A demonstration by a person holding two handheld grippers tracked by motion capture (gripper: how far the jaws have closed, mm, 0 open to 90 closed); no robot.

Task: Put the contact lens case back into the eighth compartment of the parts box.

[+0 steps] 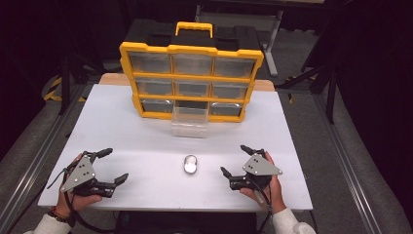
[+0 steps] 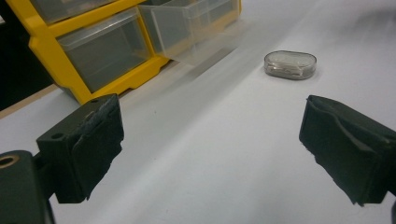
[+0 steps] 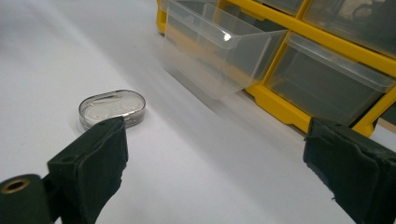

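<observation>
Clear plastic is seen between both tools: the small oval case [image 1: 190,164] lies untouched on the worktop [image 1: 122,141]. Left tool [image 1: 108,166] and right tool [image 1: 234,160] are released (jaws wide). Grasping is judged next, before the pulled-out drawer [image 1: 190,122] beyond.

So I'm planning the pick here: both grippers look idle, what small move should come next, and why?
Probably bring the right gripper in toward the small oval case and straddle it. The case lies alone on the white table between both open grippers, and the bottom middle drawer of the yellow organizer already stands pulled out, ready to receive it.
</observation>
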